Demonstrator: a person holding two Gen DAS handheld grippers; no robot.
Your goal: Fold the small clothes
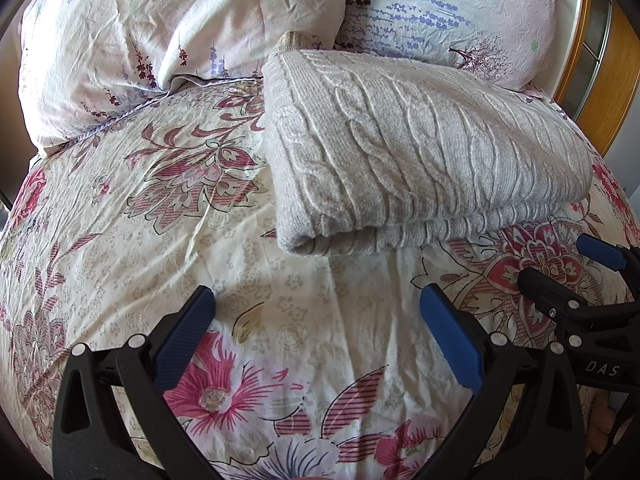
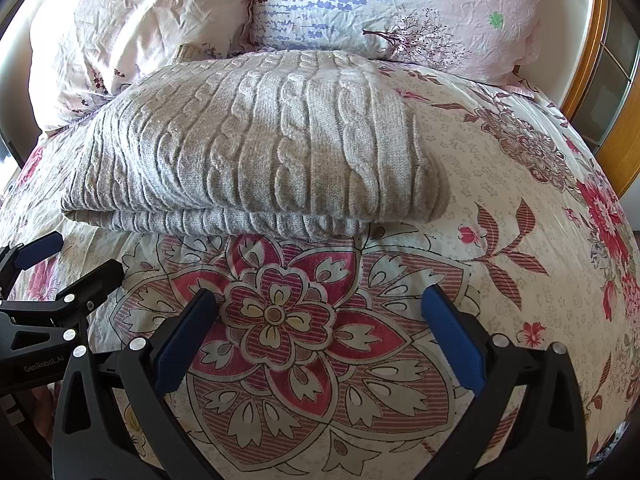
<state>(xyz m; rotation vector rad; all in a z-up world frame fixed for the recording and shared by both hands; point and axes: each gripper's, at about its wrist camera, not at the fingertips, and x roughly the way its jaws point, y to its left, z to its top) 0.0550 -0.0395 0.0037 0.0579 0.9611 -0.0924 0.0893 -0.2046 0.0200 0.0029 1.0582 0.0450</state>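
Note:
A grey cable-knit sweater (image 1: 420,148) lies folded into a thick rectangle on the floral bedspread (image 1: 160,220); it also shows in the right wrist view (image 2: 248,148). My left gripper (image 1: 316,308) is open and empty, just short of the sweater's near left corner. My right gripper (image 2: 320,312) is open and empty, in front of the sweater's near edge. The right gripper shows at the right of the left wrist view (image 1: 560,268), and the left gripper at the left of the right wrist view (image 2: 76,256).
Two floral pillows (image 1: 160,40) (image 1: 452,12) lie behind the sweater. A wooden frame (image 1: 608,92) stands at the far right. The bedspread (image 2: 520,200) spreads to the right of the sweater.

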